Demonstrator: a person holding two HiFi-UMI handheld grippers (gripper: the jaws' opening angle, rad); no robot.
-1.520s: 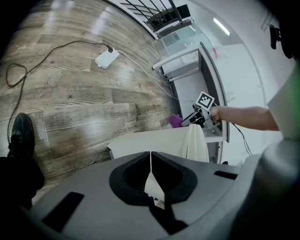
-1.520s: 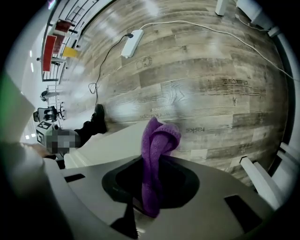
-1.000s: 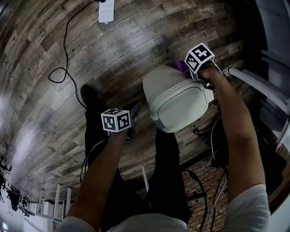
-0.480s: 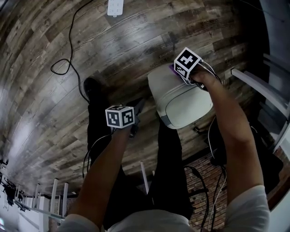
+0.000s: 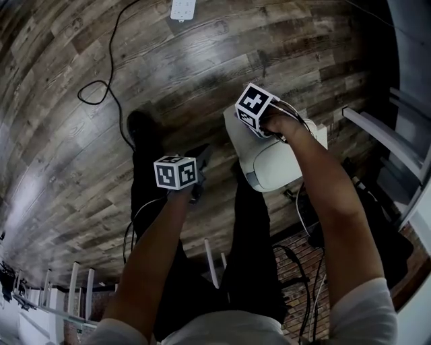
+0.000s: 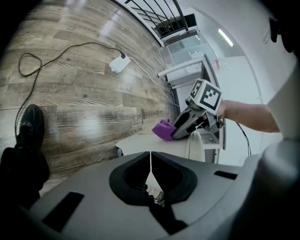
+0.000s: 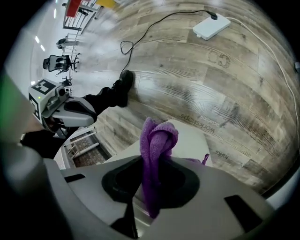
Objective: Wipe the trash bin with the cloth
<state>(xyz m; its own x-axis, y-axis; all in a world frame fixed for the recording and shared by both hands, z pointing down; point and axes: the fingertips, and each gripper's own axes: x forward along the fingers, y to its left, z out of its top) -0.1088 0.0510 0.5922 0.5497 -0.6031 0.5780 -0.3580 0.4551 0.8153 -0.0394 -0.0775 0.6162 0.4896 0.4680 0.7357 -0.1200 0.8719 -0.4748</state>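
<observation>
Over the last second the right gripper (image 7: 152, 187) had slid leftward along the far edge of the trash bin (image 5: 283, 162), from the lid's right corner to its left one, while the left gripper (image 6: 151, 164) kept its place above the person's legs, beside the bin and clear of it. The bin, pale with a rounded lid, stood on a wood-plank floor (image 5: 67, 135) just ahead of the person's feet. The right gripper's jaws pinched the purple cloth (image 7: 157, 140), whose bunched fold stuck out past the tips and lay on the lid. The left gripper's jaws were pressed together with nothing between them. A black shoe (image 5: 141, 124) rested on the planks to the bin's left; farther out lay a white power strip (image 5: 182, 8) with a black cable (image 5: 111, 67) looping from it. Pale bars at the right edge of the head view were possibly a rack (image 5: 384, 135), though the wide lens bent them too much to be sure. From the head view the cloth was hidden under the right gripper's marker cube, and the person's right forearm covered part of the lid.
</observation>
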